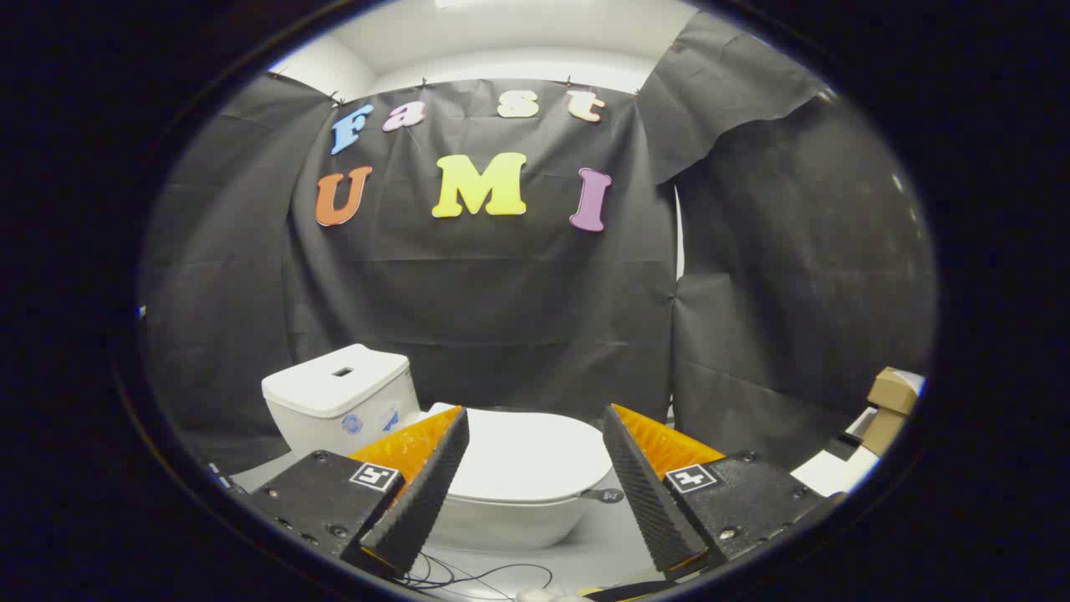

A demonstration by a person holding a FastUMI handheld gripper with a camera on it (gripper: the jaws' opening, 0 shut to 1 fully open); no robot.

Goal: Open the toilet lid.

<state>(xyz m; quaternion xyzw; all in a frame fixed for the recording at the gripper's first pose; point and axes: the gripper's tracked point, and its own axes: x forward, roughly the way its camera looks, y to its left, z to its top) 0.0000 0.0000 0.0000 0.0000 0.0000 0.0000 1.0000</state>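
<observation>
We hold the gripper level and low, its two fingers spread wide with nothing between them but open air. They touch nothing. The left finger sits at about seven o'clock and the right finger at about five o'clock, each on a dark block carrying a small square marker.

Just ahead of the fingers, seen through the gap between them at six o'clock, we see the white toilet. Its toilet lid lies flat and closed over the bowl, a smooth oval with its near rim facing us. A small dark tab sticks out from the lid's edge toward four o'clock, close to the right finger's inner face, though we cannot tell if they touch. The tank stands behind the bowl toward eight o'clock, with a small dark slot on its top.

Thin black cables trail on the pale floor below the bowl, between the fingers. Beyond the right finger, toward three o'clock, cardboard boxes are stacked at the foot of the black cloth wall.
</observation>
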